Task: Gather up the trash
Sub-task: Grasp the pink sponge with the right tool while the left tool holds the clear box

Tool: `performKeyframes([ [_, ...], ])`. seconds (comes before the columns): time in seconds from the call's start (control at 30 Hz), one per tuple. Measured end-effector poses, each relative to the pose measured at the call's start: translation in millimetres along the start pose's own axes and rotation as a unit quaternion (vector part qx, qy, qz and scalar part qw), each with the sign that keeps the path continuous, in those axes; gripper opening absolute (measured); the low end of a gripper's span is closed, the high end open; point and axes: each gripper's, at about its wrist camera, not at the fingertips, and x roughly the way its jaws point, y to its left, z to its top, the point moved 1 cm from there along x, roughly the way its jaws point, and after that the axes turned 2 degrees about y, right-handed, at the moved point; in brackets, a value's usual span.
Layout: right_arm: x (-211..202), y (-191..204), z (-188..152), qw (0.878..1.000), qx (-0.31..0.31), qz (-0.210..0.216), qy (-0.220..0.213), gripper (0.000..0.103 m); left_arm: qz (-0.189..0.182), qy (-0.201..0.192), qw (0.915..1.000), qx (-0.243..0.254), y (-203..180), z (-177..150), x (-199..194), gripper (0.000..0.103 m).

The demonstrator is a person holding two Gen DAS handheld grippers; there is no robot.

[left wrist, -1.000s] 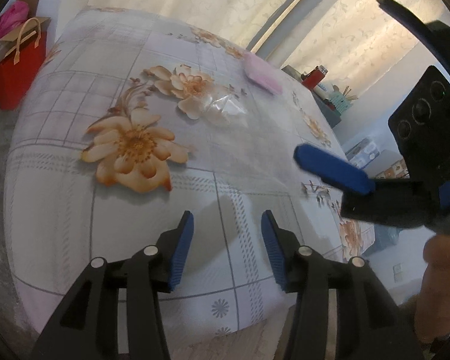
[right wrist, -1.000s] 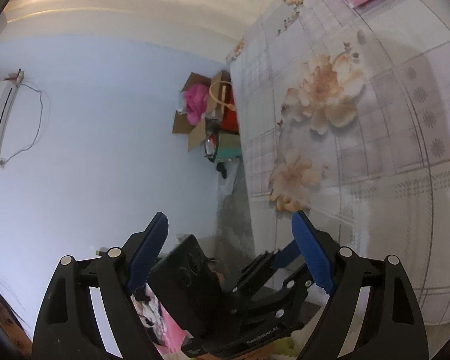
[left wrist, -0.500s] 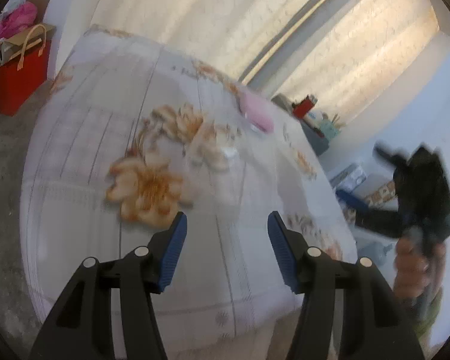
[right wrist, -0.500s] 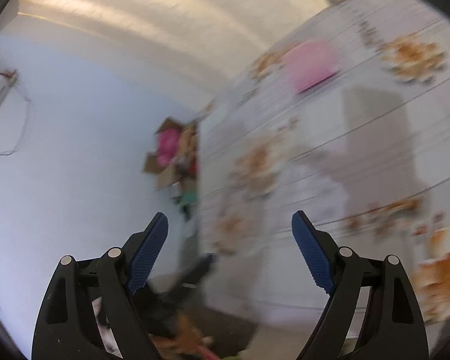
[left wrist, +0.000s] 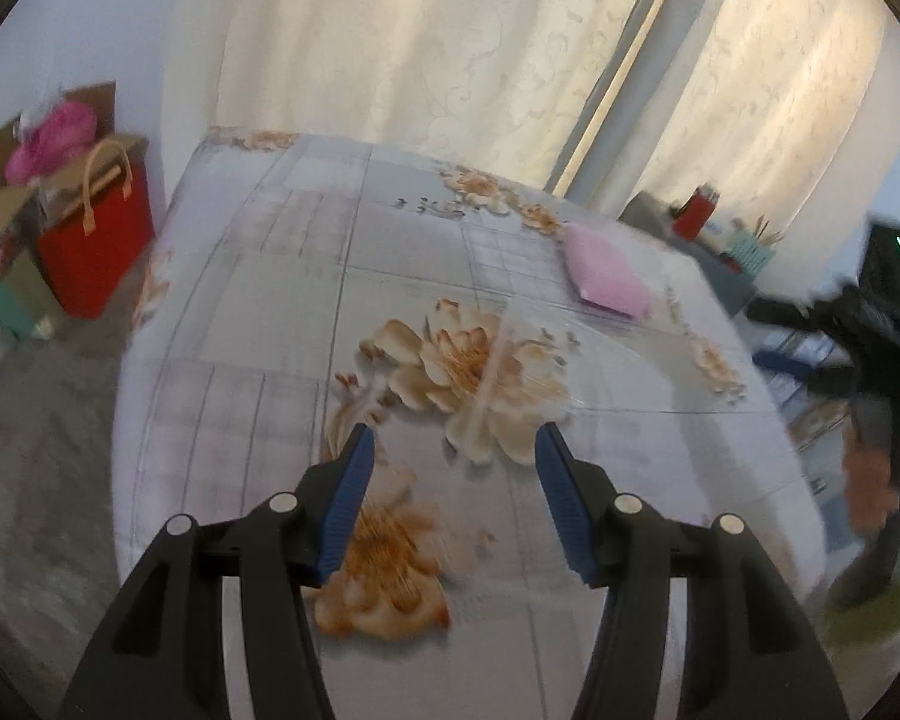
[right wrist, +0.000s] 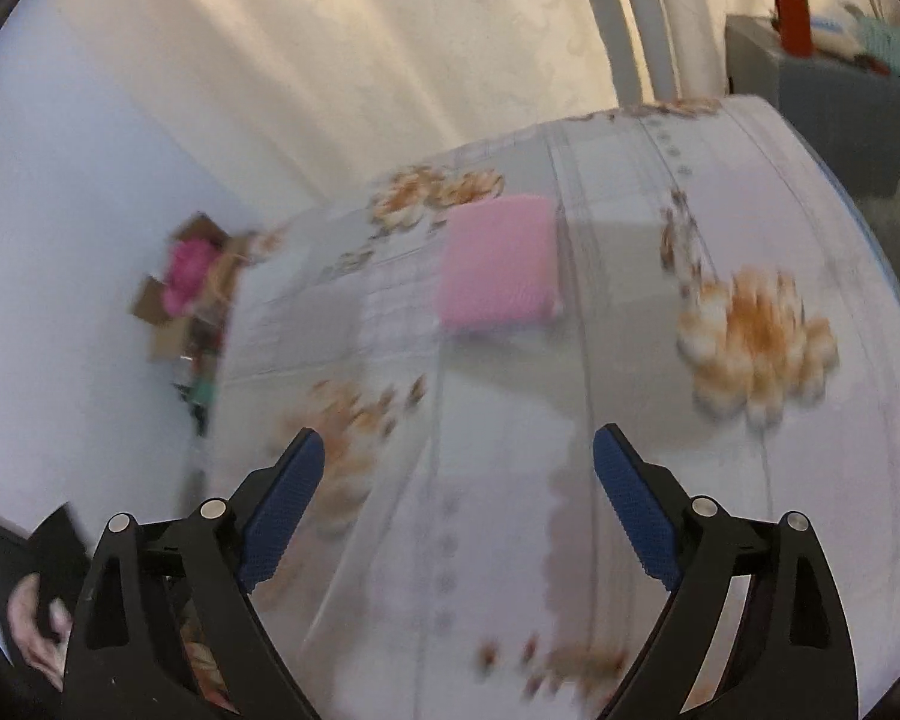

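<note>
Two grippers are in play above a bed covered in a floral sheet (left wrist: 258, 312). From its own wrist view the left gripper (left wrist: 453, 450) tilts down toward the sheet, its blue-padded fingers (left wrist: 345, 501) parted about halfway with nothing between them; its jaws have just been opening. Just beyond its fingertips lies one clear plastic bag (left wrist: 528, 360), flat over a printed flower near the middle of the bed. This is one piece of trash, and no pad touches it.

From its own view the right gripper (right wrist: 457, 462) also angles down over the bed, jaws spread wide and empty, and they too have just been opening further. That picture is blurred. In the left wrist view the right gripper (left wrist: 810, 354) shows at the far right edge as a dark blurred shape with a hand (left wrist: 870, 480) below it. In the right wrist view a hand (right wrist: 33, 630) shows at the lower left, gripping a black handle.

One pink pad (left wrist: 606, 273) lies on the bed beyond the plastic bag, nearer the curtains (left wrist: 426, 42); in the right wrist view it sits ahead of the fingers, well apart from them. One red bag (left wrist: 99, 246) with tan handles stands on the floor by the bed's left side, beside one open cardboard box (left wrist: 6, 192) holding something pink. One small side table (right wrist: 834, 114) stands past the bed's far corner, carrying a red container (right wrist: 793, 21).
</note>
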Motion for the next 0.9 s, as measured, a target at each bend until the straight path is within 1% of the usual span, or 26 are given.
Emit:
performKeyframes([
  [0.07, 23.6, 3.3, 23.1, 1.0, -0.013, -0.014, 0.017, 0.09, 0.008, 0.003, 0.9999, 0.012, -1.5, 7.2, 4.8, 0.054],
  [0.1, 35.8, 2.4, 34.2, 0.999, -0.012, -0.032, 0.024, 0.09, 0.01, 0.005, 0.9998, 0.017, -1.7, 9.6, 6.0, 0.054],
  [0.2, 64.2, 2.8, 55.4, 0.998, -0.013, -0.045, 0.04, 0.09, 0.016, 0.012, 0.9991, 0.037, -4.7, 19.0, 15.4, 0.054],
  [0.27, 85.9, 3.6, 69.1, 0.997, -0.014, -0.061, 0.054, 0.09, 0.019, 0.021, 0.9981, 0.054, -6.1, 24.8, 22.5, 0.054],
  [0.37, 104.7, 4.7, 77.9, 0.995, -0.017, -0.079, 0.064, 0.09, 0.025, 0.03, 0.9965, 0.074, -9.3, 31.6, 32.0, 0.054],
  [0.5, 123.0, 7.3, 87.1, 0.992, -0.031, -0.1, 0.074, 0.09, 0.017, 0.049, 0.9929, 0.107, -18.9, 33.3, 43.5, 0.054],
  [0.53, 123.4, 8.1, 87.7, 0.991, -0.031, -0.104, 0.076, 0.09, 0.019, 0.053, 0.9921, 0.112, -20.4, 32.8, 46.6, 0.052],
  [0.57, 126.6, 7.9, 89.1, 0.991, -0.03, -0.105, 0.078, 0.09, 0.021, 0.058, 0.991, 0.119, -22.5, 31.9, 50.7, 0.046],
  [0.6, 129.4, 6.7, 89.2, 0.991, -0.029, -0.104, 0.082, 0.09, 0.022, 0.063, 0.9903, 0.122, -24.1, 31.4, 53.0, 0.043],
  [0.67, 132.3, 5.4, 89.0, 0.99, -0.028, -0.106, 0.084, 0.09, 0.024, 0.072, 0.9894, 0.124, -25.2, 29.8, 58.9, 0.027],
  [0.7, 133.0, 5.1, 87.9, 0.99, -0.03, -0.108, 0.084, 0.089, 0.022, 0.076, 0.9896, 0.12, -24.9, 29.1, 61.0, 0.025],
  [0.73, 133.2, 5.1, 87.4, 0.99, -0.033, -0.111, 0.083, 0.083, 0.018, 0.082, 0.9899, 0.114, -24.0, 28.4, 63.1, 0.02],
  [0.77, 132.7, 4.7, 85.9, 0.989, -0.037, -0.116, 0.082, 0.08, 0.011, 0.087, 0.9905, 0.106, -22.7, 27.4, 64.8, 0.015],
  [0.83, 129.0, 3.9, 81.3, 0.989, -0.042, -0.117, 0.075, 0.079, 0.006, 0.094, 0.9909, 0.097, -21.6, 25.8, 65.2, 0.009],
  [0.9, 123.6, 2.3, 74.8, 0.989, -0.048, -0.12, 0.071, 0.077, 0.005, 0.096, 0.9909, 0.094, -21.6, 22.9, 64.2, 0.006],
])
